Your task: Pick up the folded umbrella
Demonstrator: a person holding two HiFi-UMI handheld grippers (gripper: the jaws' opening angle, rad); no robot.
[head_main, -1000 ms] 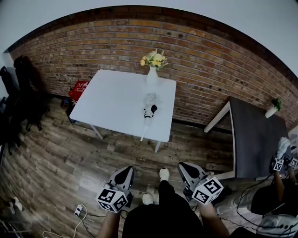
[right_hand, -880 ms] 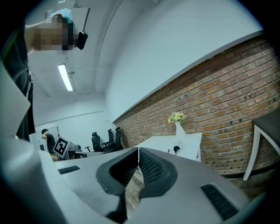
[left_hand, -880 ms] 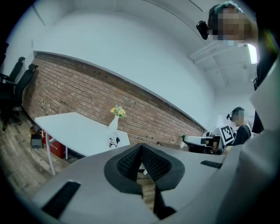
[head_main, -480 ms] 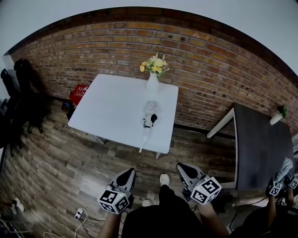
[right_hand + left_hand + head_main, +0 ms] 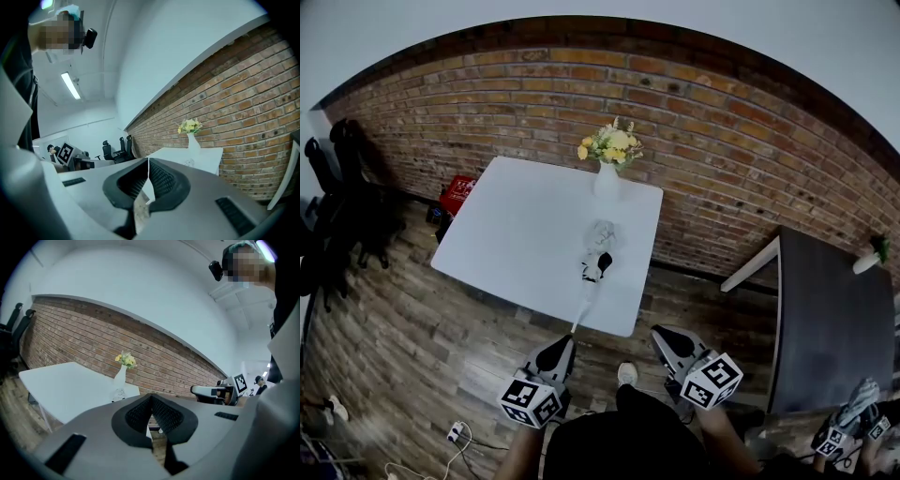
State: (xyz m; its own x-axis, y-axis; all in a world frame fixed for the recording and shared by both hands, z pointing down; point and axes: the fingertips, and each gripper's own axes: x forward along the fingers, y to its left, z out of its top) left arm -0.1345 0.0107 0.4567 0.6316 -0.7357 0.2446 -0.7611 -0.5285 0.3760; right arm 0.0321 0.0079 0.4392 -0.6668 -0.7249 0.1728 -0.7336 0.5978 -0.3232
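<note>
Folded umbrella: a pale grey-and-white folded umbrella with a black patch [image 5: 598, 265] lies flat on the right half of the desk, close to the front edge. Its thin end points towards the person and reaches that edge.
Desk: a white rectangular desk [image 5: 516, 234] stands on the wooden plank floor [image 5: 422, 319], its far side at the red brick wall [image 5: 722, 122].
Vase: a white vase [image 5: 607, 180] stands upright at the desk's far edge, holding yellow flowers [image 5: 610, 145]. It is just behind the umbrella and not touching it.
Left tool: the grey left tool with its marker cube [image 5: 560, 347] is low in the head view, short of the desk's front edge and pointing towards the desk. Its ribbed pads are pressed together with nothing between them.
Right tool: the grey right tool [image 5: 664, 335] is beside the left one and points the same way. Its jaws meet at the tips and hold nothing.
Gap: both tools are well apart from the umbrella, and neither touches the desk.
Surroundings: a dark grey desk [image 5: 830, 319] stands to the right. A red crate [image 5: 459, 190] sits by the wall, left of the white desk. Black office chairs [image 5: 337, 202] are at the far left.
</note>
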